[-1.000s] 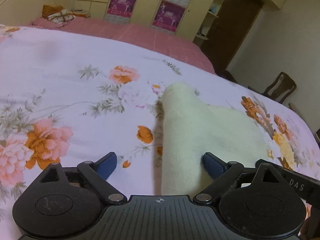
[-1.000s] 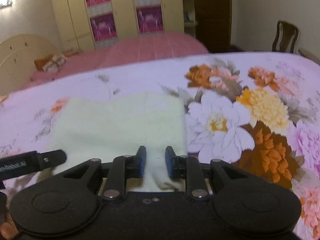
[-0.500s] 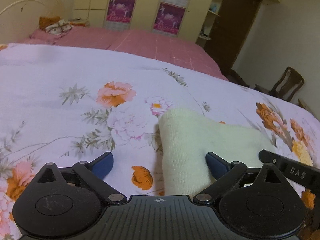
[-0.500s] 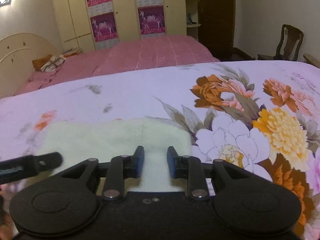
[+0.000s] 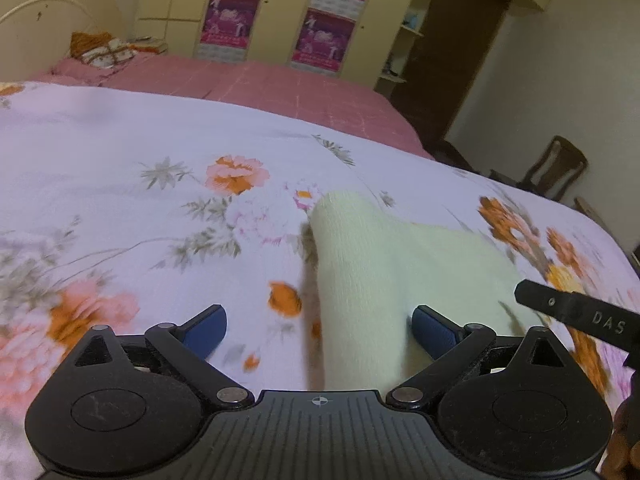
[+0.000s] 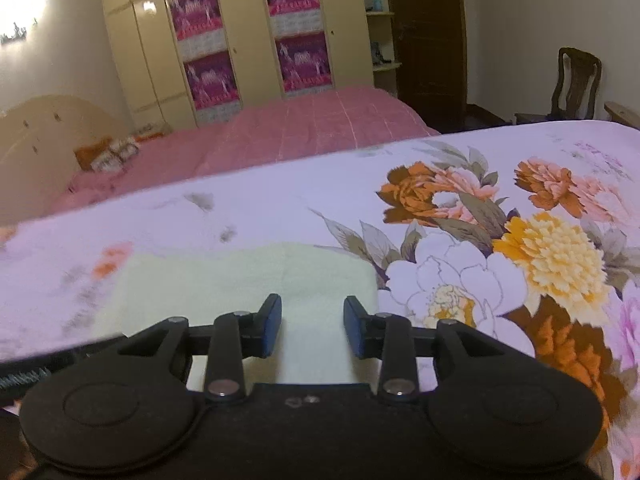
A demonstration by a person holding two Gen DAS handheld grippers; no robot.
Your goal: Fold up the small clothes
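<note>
Pale yellow garment [image 5: 384,264] lying folded on floral bedsheet [image 5: 120,184]. Left gripper [image 5: 318,330] spread wide. Right gripper [image 6: 312,326] just been opening, pads apart over the cloth, pinching nothing.

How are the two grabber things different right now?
The left gripper has its jaws spread very wide, while the right gripper has only a narrow gap, though its jaws have just been opening. The left gripper sits at the cream garment's edge, half over the floral bedsheet; the right gripper sits fully over the garment. Both have blue pads, point down at the bed, and neither is pinching the garment.
</note>
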